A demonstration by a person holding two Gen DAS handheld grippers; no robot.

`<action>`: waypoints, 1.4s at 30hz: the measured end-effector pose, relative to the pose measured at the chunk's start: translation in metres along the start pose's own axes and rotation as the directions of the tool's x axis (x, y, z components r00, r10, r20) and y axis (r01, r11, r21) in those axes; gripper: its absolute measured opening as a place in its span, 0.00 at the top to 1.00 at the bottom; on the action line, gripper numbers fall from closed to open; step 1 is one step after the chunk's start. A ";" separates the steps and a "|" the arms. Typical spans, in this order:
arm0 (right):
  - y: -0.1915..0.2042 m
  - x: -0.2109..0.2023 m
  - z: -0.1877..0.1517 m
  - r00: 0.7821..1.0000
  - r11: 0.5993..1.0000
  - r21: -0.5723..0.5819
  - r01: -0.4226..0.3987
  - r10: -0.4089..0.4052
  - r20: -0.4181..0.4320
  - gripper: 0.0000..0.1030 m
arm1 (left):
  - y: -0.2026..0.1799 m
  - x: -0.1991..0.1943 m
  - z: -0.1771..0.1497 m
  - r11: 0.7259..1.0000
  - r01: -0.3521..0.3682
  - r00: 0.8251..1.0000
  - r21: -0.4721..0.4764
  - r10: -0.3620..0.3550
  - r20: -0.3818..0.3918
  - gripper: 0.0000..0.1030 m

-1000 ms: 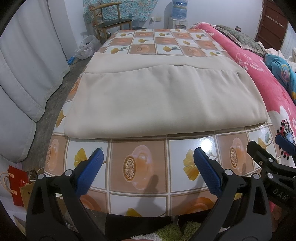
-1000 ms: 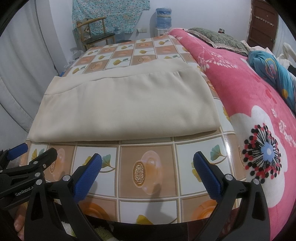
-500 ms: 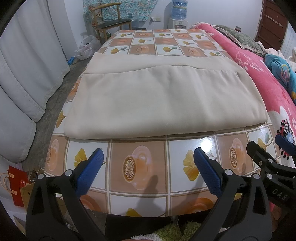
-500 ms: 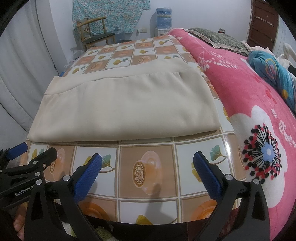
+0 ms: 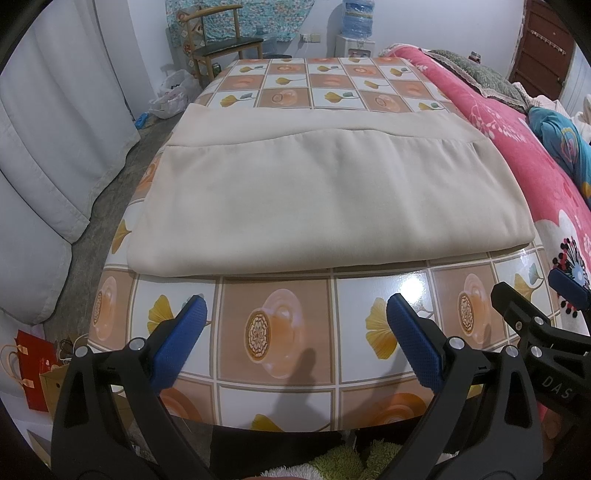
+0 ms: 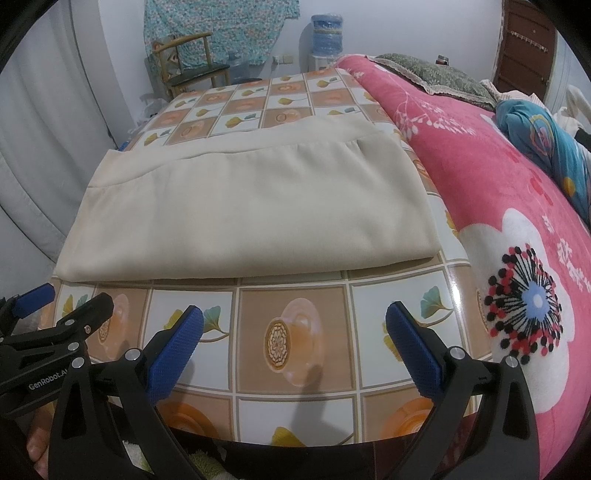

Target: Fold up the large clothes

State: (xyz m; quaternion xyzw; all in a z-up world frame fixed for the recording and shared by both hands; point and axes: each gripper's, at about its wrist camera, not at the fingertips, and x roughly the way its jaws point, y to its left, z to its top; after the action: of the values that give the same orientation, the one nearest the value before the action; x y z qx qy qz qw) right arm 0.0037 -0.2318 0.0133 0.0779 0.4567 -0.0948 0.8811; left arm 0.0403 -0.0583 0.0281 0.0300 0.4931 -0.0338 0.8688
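Observation:
A large beige garment [image 5: 325, 192] lies folded flat on the table with the tiled-pattern cloth [image 5: 280, 332]; it also shows in the right wrist view [image 6: 251, 206]. Its near folded edge runs across the table, a band of a lower layer shows at its far side. My left gripper [image 5: 295, 332] is open and empty, hovering over the table's near edge, short of the garment. My right gripper [image 6: 293, 332] is open and empty beside it, to the right. Each gripper shows at the edge of the other's view.
A bed with a pink flowered blanket [image 6: 517, 221] adjoins the table's right side. A wooden chair [image 5: 221, 48] and a water dispenser [image 5: 354, 29] stand at the far wall. Grey cushions [image 5: 44, 147] and bags [image 5: 33, 369] lie on the left.

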 end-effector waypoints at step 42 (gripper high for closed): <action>0.001 0.003 -0.002 1.000 1.000 -0.002 -0.002 0.002 -0.006 0.06 | -0.002 0.000 -0.001 1.000 0.000 1.000 0.002 0.000 -0.002 0.08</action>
State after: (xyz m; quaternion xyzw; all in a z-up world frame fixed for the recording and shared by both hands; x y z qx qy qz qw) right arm 0.0039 -0.2309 0.0095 0.0776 0.4594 -0.0930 0.8799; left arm 0.0395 -0.0603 0.0279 0.0307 0.4938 -0.0343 0.8683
